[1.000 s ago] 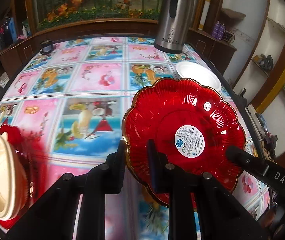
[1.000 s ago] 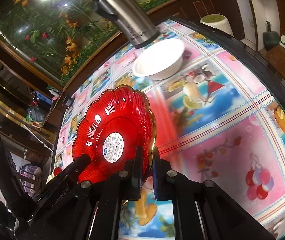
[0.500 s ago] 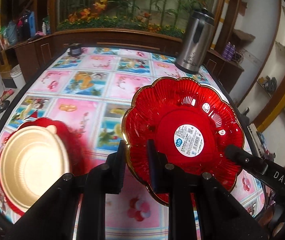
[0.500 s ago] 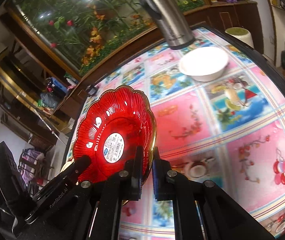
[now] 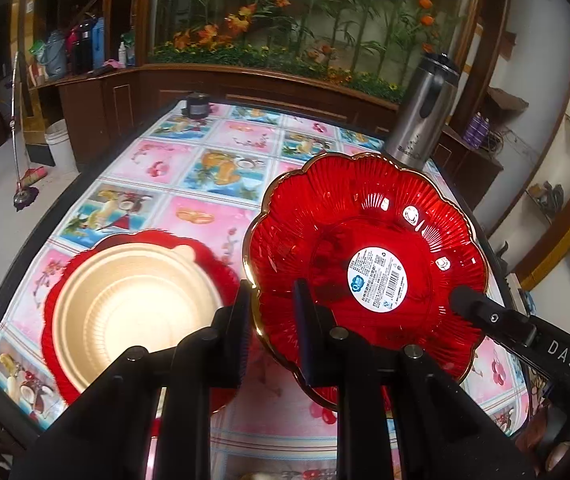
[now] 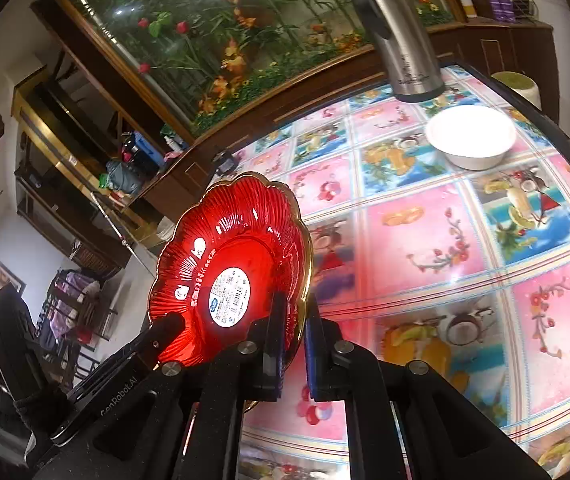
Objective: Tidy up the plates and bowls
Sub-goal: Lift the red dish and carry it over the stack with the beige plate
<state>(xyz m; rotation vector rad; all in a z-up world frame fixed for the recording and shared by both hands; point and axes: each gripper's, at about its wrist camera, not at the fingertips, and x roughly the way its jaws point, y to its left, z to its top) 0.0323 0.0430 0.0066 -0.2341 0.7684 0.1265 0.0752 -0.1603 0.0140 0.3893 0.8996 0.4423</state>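
**Red plate carried toward the gold bowl stack**

Moved since a second ago: the red plate (image 5: pixel 365 256), lifted clear of the tabletop (image 5: pixel 213 168), has travelled across it; the gold bowl (image 5: pixel 133 308) was at the left edge of the left wrist view and now sits well inside it.

Left wrist view: left gripper (image 5: pixel 273 320), fingers narrow, clamped on the plate's gold-trimmed left rim. Right gripper (image 5: pixel 485 316) grips the opposite rim. Plate carries a round white label. Gold bowl rests in another red plate (image 5: pixel 221 276) on the tabletop, just left of the held plate. Steel flask (image 5: pixel 421 120) stands at the far edge.

Right wrist view: right gripper (image 6: pixel 293 344), fingers pinched tight on the plate rim (image 6: pixel 305 264). White bowl (image 6: pixel 471 136) sits well apart, near the flask (image 6: pixel 401 36).
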